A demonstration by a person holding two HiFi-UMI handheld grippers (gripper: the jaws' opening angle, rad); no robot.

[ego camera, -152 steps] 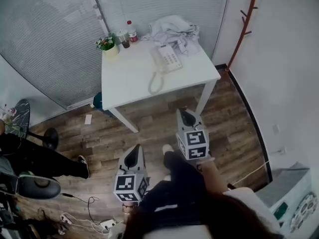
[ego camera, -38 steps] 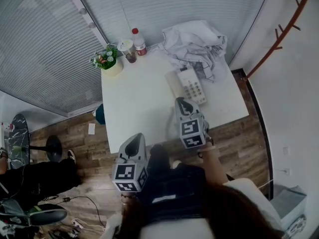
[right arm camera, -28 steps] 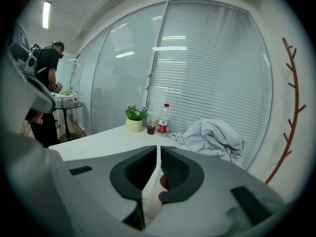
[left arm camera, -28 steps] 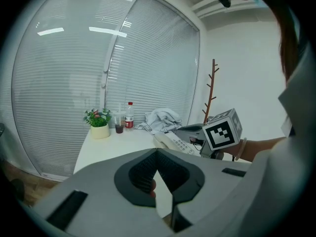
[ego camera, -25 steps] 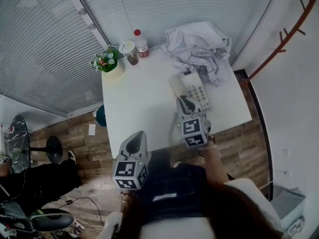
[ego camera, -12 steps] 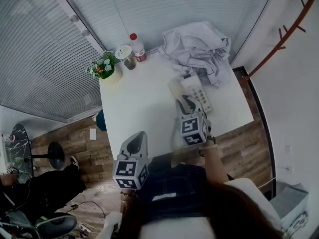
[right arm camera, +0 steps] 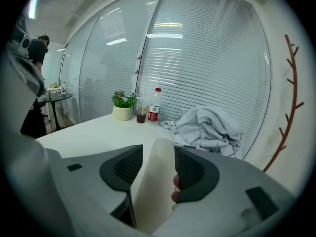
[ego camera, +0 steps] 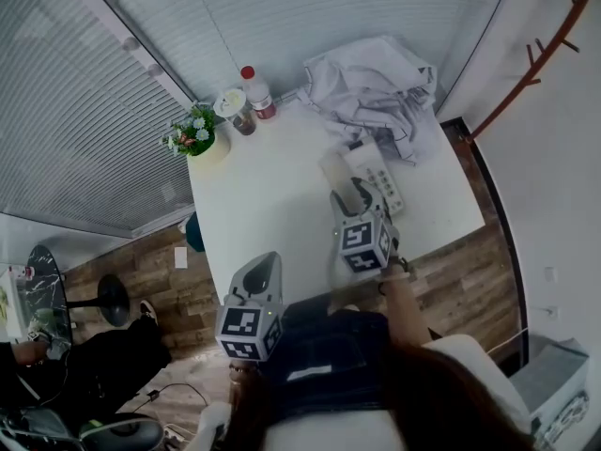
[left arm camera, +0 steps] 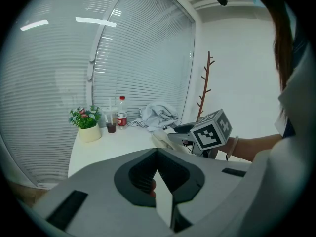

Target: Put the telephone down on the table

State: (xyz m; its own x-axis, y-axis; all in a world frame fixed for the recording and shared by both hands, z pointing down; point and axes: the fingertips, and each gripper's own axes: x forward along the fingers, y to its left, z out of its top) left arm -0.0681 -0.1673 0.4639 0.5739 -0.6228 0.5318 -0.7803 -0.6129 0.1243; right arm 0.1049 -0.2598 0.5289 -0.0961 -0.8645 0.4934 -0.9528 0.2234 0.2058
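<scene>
A white telephone lies on the white table in the head view, keypad up, its handset along its left side. My right gripper reaches over the table's near edge to the phone. In the right gripper view the cream handset stands between the right gripper pads. Its jaws are opening, and I see no firm press on the handset. My left gripper hangs low in front of the table with nothing in it. In the left gripper view, the left gripper tips meet.
A crumpled white cloth lies just behind the phone at the back right. A potted plant, a cup and a red-capped bottle stand along the back left. A red-brown coat rack stands right of the table. A person stands far left.
The person has walked up to the table. Over the last second my right gripper has pushed forward onto the handset. The left gripper stays low in front of the table's edge.
</scene>
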